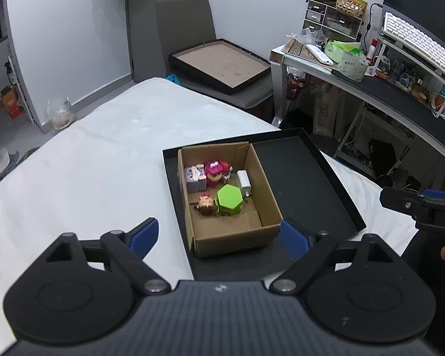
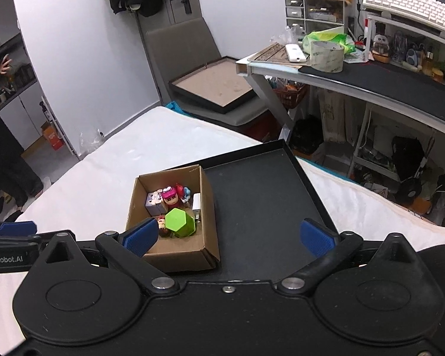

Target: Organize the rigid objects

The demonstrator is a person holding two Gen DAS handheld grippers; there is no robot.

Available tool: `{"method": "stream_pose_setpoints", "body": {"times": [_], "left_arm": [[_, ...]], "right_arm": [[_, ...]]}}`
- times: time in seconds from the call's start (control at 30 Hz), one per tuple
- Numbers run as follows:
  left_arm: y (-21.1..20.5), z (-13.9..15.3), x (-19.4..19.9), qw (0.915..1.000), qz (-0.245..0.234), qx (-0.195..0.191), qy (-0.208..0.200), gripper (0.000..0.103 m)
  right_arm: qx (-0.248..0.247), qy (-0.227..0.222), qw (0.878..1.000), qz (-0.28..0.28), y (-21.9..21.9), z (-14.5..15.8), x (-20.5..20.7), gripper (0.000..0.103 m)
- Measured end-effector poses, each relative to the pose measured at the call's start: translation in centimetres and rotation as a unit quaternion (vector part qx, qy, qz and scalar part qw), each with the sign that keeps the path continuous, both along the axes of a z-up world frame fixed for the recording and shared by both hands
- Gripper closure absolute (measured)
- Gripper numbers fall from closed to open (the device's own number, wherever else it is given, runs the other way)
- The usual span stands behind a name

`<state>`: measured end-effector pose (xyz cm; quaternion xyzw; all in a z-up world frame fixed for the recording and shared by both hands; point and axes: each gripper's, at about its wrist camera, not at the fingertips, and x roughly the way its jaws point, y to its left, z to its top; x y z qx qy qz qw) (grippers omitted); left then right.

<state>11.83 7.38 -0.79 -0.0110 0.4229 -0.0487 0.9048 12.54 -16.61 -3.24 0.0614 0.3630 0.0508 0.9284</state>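
A brown cardboard box (image 1: 264, 207) (image 2: 209, 207) stands in the left part of a black tray (image 1: 305, 175) (image 2: 261, 195) on the white bed. In the box lie a green hexagonal block (image 1: 229, 199) (image 2: 180, 222), a pink-haired figure (image 1: 213, 170) (image 2: 171, 197), a small brown figure (image 1: 205, 203), a purple-white box (image 1: 194, 178) (image 2: 152, 203) and a white charger (image 1: 244, 181) (image 2: 197, 201). My left gripper (image 1: 219, 235) is open and empty, above the box's near edge. My right gripper (image 2: 228, 235) is open and empty, above the tray beside the box.
The white bed (image 1: 89, 163) (image 2: 133, 148) spreads left. A grey chair (image 1: 192, 29) holds a black frame (image 1: 219, 65) (image 2: 213, 84) behind it. A cluttered desk (image 1: 385, 89) (image 2: 370, 80) with a keyboard stands at the right.
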Motion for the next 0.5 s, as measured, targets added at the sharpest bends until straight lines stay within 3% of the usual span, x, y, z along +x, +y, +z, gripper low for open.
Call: {"method": "stream_pose_setpoints", "body": {"times": [0.5], "left_arm": [[-1.4, -0.9, -2.5, 0.9998, -0.011, 0.013, 0.010, 0.007]], "right_arm": [[-0.017, -0.014, 1.000, -0.005, -0.1, -0.5, -3.4, 0.000]]}}
